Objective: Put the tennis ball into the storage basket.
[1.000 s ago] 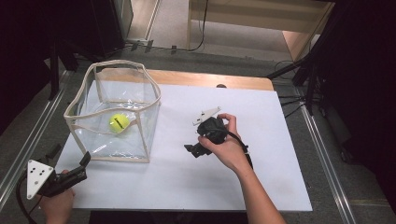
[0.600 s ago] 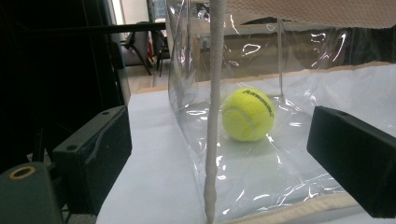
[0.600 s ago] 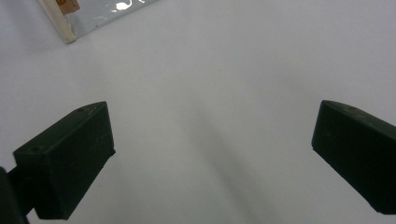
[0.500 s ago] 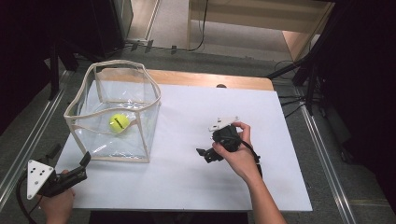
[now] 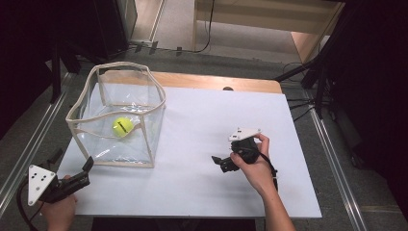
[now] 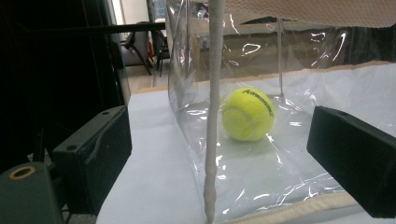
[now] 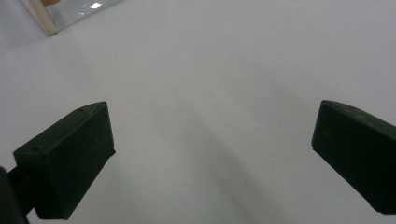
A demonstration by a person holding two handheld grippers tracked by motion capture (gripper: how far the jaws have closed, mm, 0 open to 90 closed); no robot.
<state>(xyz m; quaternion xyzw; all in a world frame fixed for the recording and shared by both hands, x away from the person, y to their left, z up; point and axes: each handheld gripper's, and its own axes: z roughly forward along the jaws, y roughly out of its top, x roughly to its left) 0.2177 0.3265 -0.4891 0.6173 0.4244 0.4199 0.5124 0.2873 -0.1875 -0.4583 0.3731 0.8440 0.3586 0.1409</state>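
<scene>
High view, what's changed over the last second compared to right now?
The right tool has drawn back across the white table toward the person and away from the clear bag, jaws open and empty over bare tabletop. The left tool stayed at the near left corner, open. The tennis ball lies inside the bag as before.

Clear bin (image 5: 144, 126) walls ring tennis ball (image 5: 122, 127); top open.

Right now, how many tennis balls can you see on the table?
1. The tennis ball lies on the floor of the clear bag, at the table's left; none seems hidden, since the bag is see-through.
</scene>
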